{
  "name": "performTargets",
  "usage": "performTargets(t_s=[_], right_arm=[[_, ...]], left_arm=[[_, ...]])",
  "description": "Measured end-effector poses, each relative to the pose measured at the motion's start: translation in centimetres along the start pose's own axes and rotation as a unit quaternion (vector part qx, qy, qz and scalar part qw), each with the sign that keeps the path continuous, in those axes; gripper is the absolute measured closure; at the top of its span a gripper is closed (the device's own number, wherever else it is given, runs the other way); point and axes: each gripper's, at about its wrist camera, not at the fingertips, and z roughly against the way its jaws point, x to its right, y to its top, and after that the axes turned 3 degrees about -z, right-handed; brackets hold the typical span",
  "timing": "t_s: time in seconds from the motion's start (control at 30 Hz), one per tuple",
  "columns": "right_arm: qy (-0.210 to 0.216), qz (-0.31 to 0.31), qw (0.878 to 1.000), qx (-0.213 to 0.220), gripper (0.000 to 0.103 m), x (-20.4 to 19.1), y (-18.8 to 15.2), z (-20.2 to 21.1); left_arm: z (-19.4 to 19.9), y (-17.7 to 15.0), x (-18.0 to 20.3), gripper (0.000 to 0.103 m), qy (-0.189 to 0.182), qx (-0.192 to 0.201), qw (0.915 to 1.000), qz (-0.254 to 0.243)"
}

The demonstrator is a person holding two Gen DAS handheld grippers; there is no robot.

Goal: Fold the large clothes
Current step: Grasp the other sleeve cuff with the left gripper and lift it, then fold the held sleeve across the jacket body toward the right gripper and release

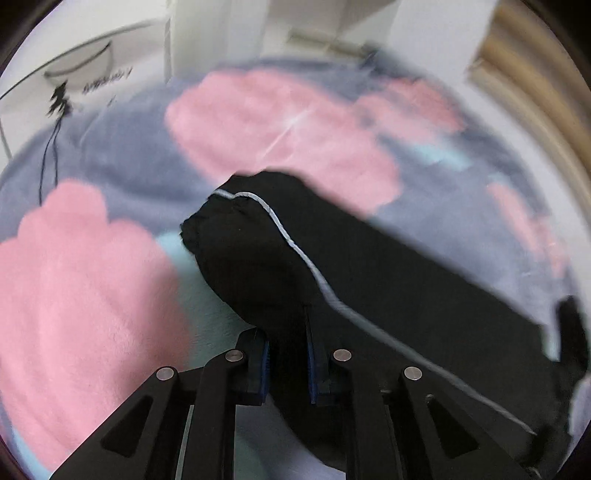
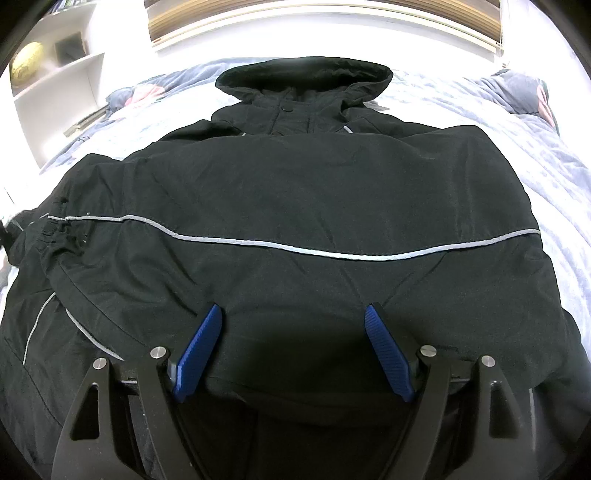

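Note:
A black hooded jacket (image 2: 295, 177) with thin grey piping lies spread on a bed, its hood (image 2: 303, 75) at the far end. One sleeve is folded across the body. My right gripper (image 2: 293, 332) hovers open over the near hem; the blue pads (image 2: 201, 347) stand wide apart and the fabric bulges between them without being pinched. In the blurred left wrist view, my left gripper (image 1: 288, 354) is shut on a black sleeve (image 1: 266, 258). The sleeve's cuff (image 1: 218, 225) points away above the blanket.
A fleece blanket (image 1: 92, 288) in pink, grey-blue and pale teal covers the bed. A white shelf (image 2: 55, 92) holding a gold ball stands at the left. A wooden slatted board (image 2: 325, 22) runs along the far edge. Dark cables (image 1: 51, 147) hang at the left.

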Motion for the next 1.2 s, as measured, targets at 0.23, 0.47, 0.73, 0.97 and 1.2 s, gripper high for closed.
performTargets(t_s=[0.23,0.47,0.73,0.97,1.2], right_arm=[[-0.002,0.002,1.0,0.0,0.021,-0.2,0.1,0.1],[0.027,-0.01,0.999,-0.021,0.021,-0.1,0.9,2.4],[0.053,-0.011,0.999,0.007,0.021,0.8,0.7,7.9],[0.063,-0.046,0.997,0.003,0.021,3.3,-0.1,9.1],[0.069,-0.063,0.996,-0.013,0.021,5.0,-0.7,9.0]], left_arm=[[11.0,-1.5,6.6,0.089,-0.119,0.101,0.9833,-0.093],[17.7,-7.9,18.5,0.089,-0.196,0.113,0.95,-0.216],[18.0,-17.2,31.1,0.089,-0.247,0.052,0.9119,-0.323],[15.5,-26.1,38.4,0.086,-0.274,-0.013,0.8747,-0.4],[12.3,-29.4,38.4,0.051,-0.329,-0.114,0.8544,-0.386]])
